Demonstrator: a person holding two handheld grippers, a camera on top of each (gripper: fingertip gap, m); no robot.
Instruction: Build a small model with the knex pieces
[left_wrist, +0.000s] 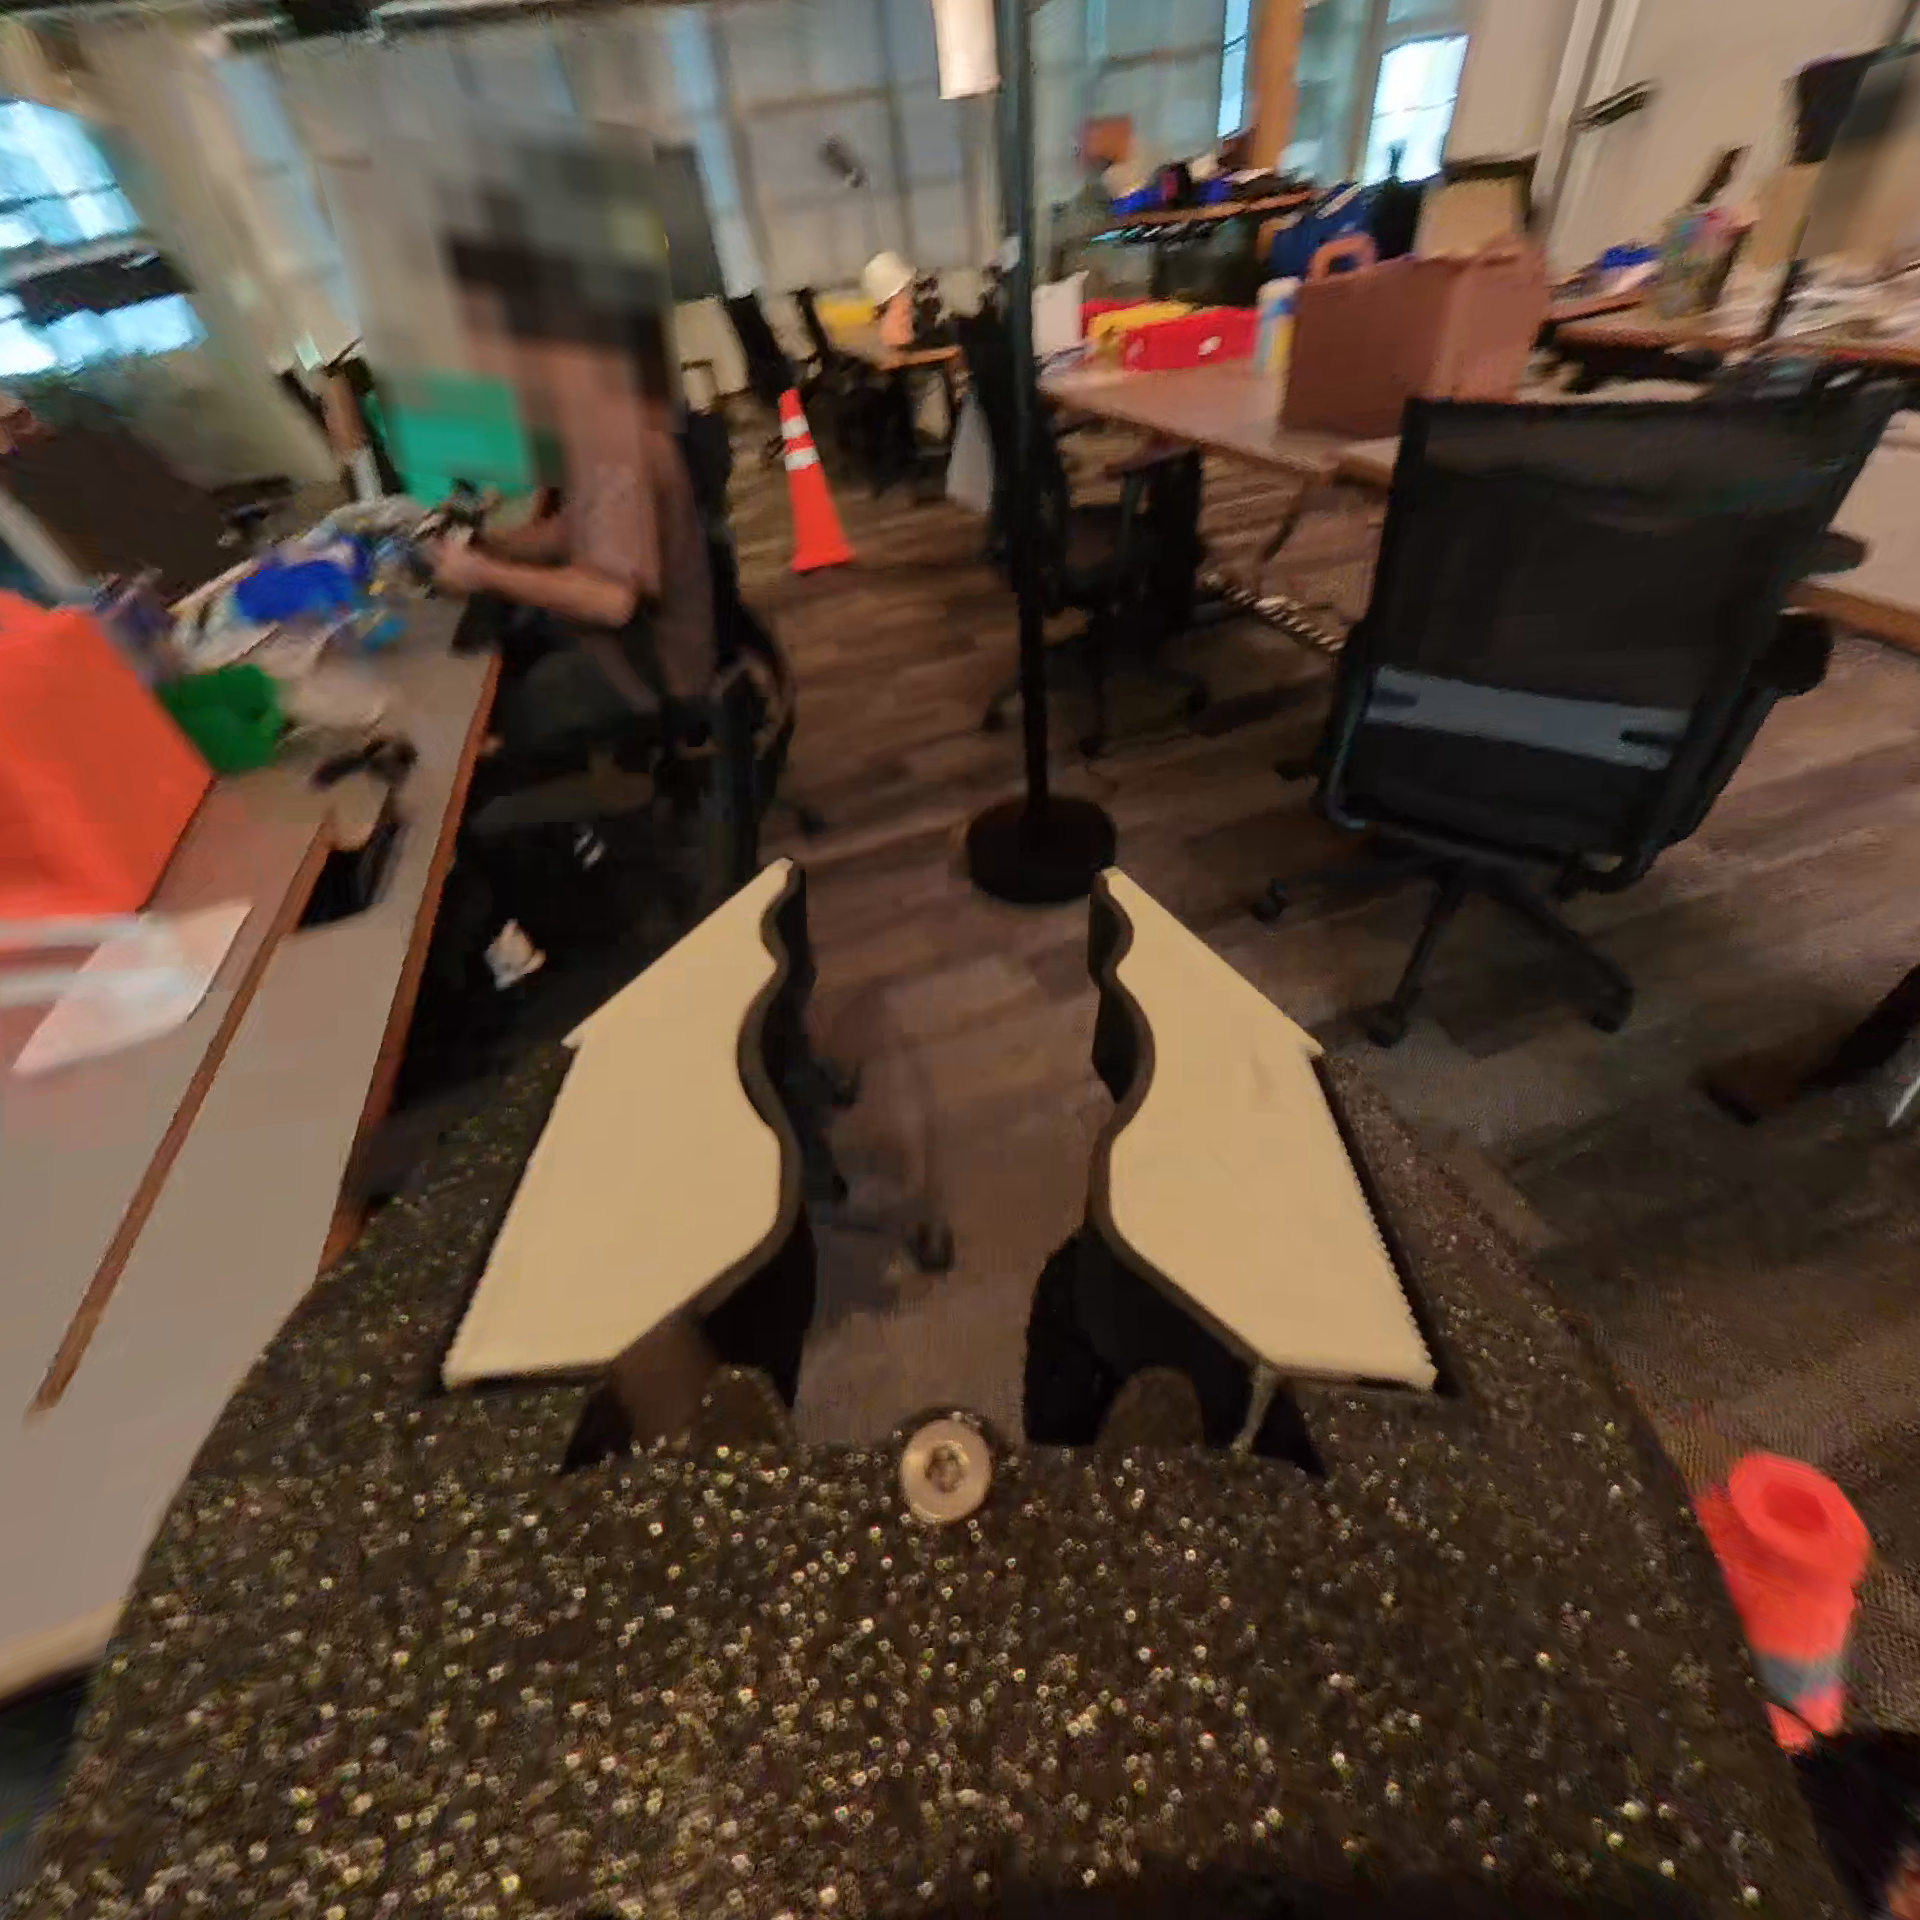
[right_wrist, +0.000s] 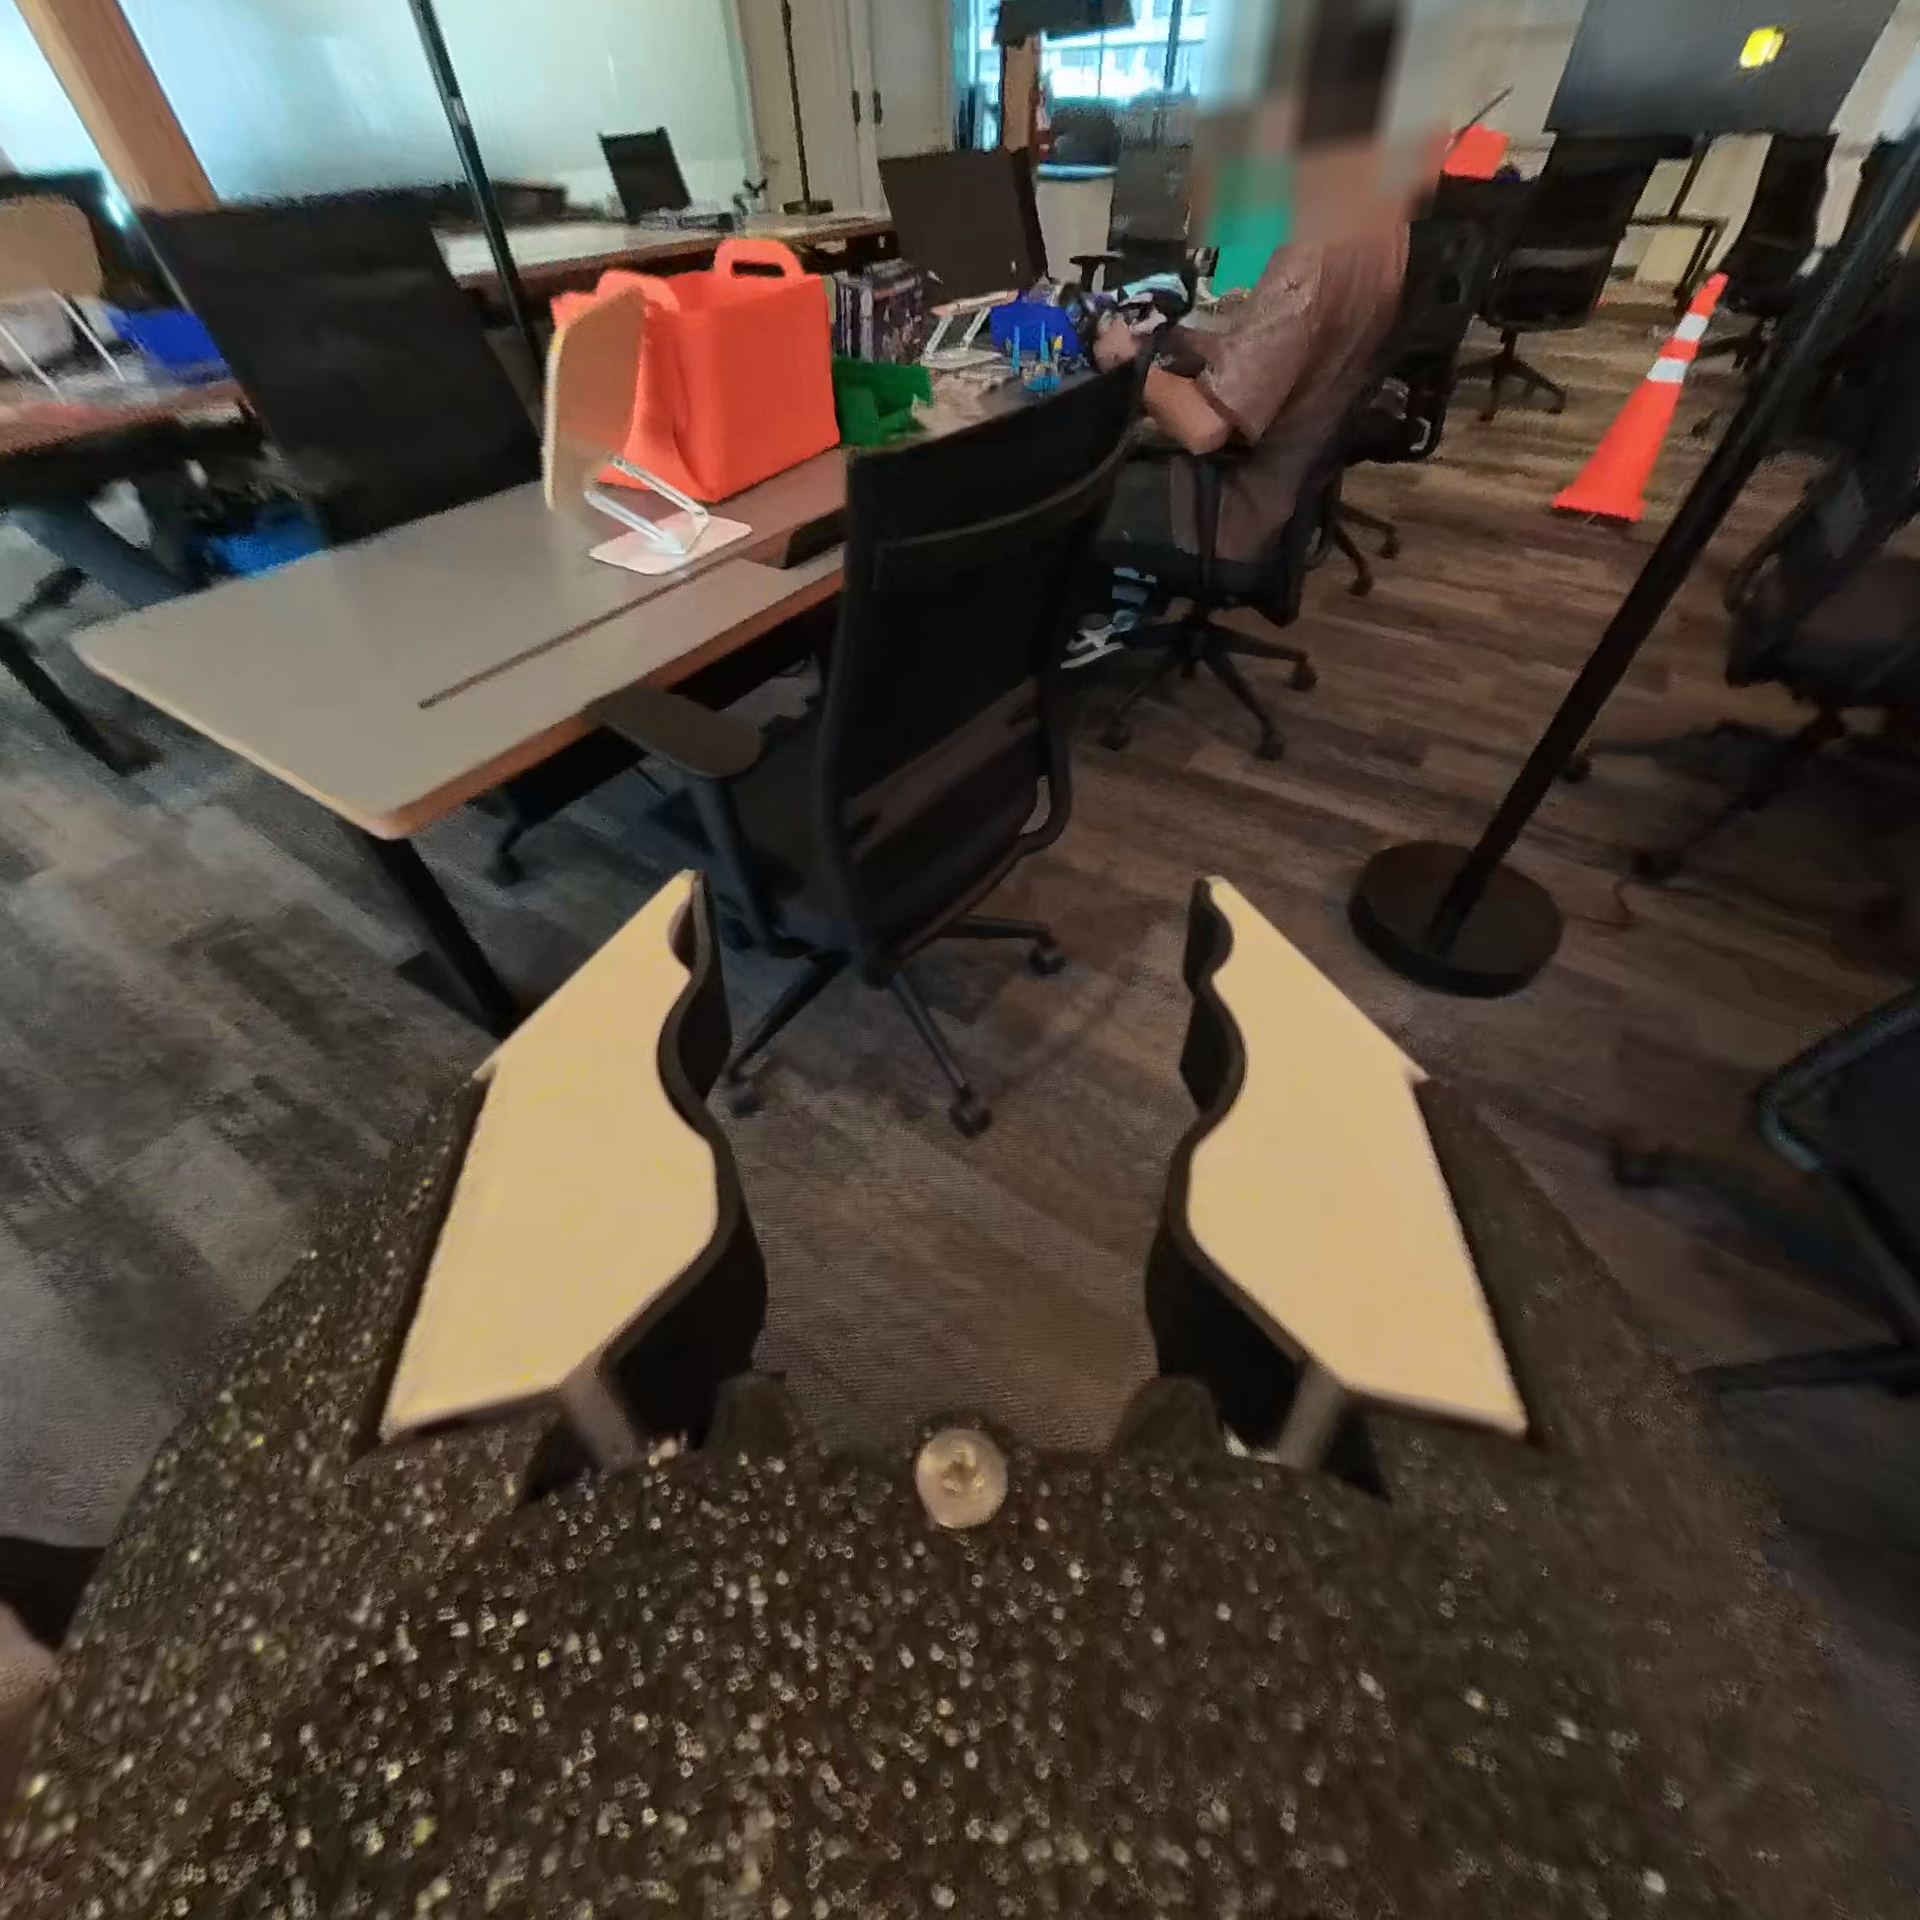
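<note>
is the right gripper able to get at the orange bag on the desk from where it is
Probably not directly: the right gripper is open and empty, but a black office chair stands between it and the orange bag.

In the left wrist view, a desk (left_wrist: 208, 1039) runs along the left, with a bag (left_wrist: 83, 748) on it and a seated person (left_wrist: 613, 520) at its far end. A pole stand (left_wrist: 1039, 847) rises ahead at centre, a cone (left_wrist: 816, 488) behind it to the left. A chair (left_wrist: 1558, 665) stands right, before a table (left_wrist: 1195, 410) bearing another bag (left_wrist: 1403, 332).

In the right wrist view, a chair (right_wrist: 935, 675) stands ahead, pushed to the desk (right_wrist: 364, 665) on its left. On the desk, a bag (right_wrist: 727, 364) sits behind a stand (right_wrist: 644, 520). The person (right_wrist: 1278, 364) sits beyond the chair. A pole stand (right_wrist: 1455, 914) is right, a cone (right_wrist: 1631, 416) behind it.
</note>
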